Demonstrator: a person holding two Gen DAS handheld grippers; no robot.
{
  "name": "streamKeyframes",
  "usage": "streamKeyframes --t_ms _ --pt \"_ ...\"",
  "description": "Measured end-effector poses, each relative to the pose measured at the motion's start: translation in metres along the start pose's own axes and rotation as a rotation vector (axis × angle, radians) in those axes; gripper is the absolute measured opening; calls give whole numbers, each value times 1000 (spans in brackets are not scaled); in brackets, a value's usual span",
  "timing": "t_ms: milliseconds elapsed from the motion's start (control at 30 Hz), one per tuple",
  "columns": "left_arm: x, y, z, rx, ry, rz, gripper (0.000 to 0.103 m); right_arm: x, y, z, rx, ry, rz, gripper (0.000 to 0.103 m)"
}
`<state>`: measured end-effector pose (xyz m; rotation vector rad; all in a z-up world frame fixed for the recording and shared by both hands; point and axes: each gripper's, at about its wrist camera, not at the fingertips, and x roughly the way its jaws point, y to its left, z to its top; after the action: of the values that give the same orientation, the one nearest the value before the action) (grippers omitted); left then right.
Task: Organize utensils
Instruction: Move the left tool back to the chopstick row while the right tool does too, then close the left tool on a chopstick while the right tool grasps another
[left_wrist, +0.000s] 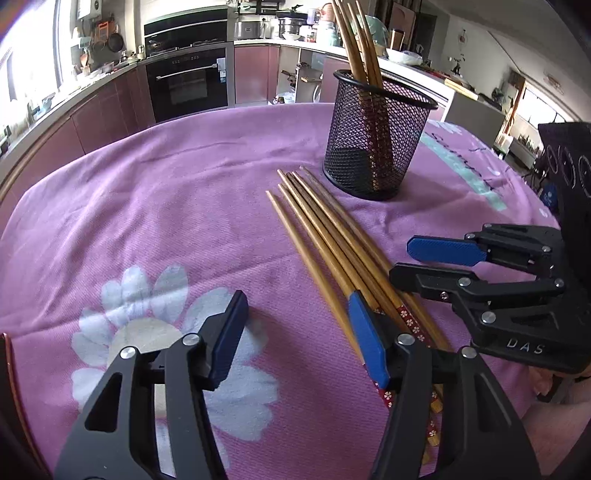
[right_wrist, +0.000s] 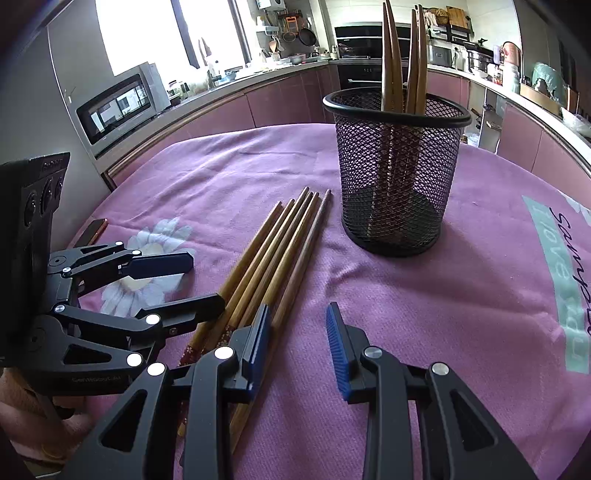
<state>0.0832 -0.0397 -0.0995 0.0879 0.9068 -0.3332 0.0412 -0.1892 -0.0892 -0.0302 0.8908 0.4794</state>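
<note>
From the left wrist view, several chopsticks (left_wrist: 360, 48) are seen already standing in the black mesh holder (left_wrist: 373, 140) on the purple-clothed worktop (left_wrist: 147, 206); a bundle of loose chopsticks (left_wrist: 325, 236) is still left lying just before it; the left hand-held gripper (left_wrist: 299, 332) is held half open, nothing gripped, one pad at the bundle's edge. From the right wrist view, the right hand-held gripper (right_wrist: 297, 347) is seen partly open and empty beside the same bundle (right_wrist: 280, 254), the holder (right_wrist: 397, 177) beyond; the job is judged roughly half done.

Loose wooden chopsticks (left_wrist: 325, 236) lying bundled beside black mesh holder (left_wrist: 376, 140), more upright inside
</note>
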Motion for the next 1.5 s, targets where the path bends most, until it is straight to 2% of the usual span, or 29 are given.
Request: streamKeyframes --t_ms 33,100,267,500,633,733,900,1067,1300,1500 --pt "1 -2 0 14 3 21 48 0 0 0 -2 0 -3 29" --pt "2 -4 0 40 4 37 47 1 1 0 -3 2 -6 29" --pt "3 1 3 18 5 14 45 6 7 3 -28 6 -34 28" --pt "7 8 9 -18 0 11 33 16 10 14 -37 21 -51 23" --pt "10 8 12 -25 -4 15 34 22 12 20 -43 21 -65 22" --pt "12 8 14 -38 -7 20 33 24 11 23 -27 17 -70 16" --pt "13 8 15 -70 -11 26 18 23 3 23 22 11 -43 9" --pt "11 12 14 -116 -16 8 9 19 -1 21 41 3 -33 5" --pt "2 13 12 -138 -32 -10 8 6 -7 17 72 -15 16 6" --pt "-15 17 14 -152 -65 -45 8 -9 -8 16 87 -46 93 6"
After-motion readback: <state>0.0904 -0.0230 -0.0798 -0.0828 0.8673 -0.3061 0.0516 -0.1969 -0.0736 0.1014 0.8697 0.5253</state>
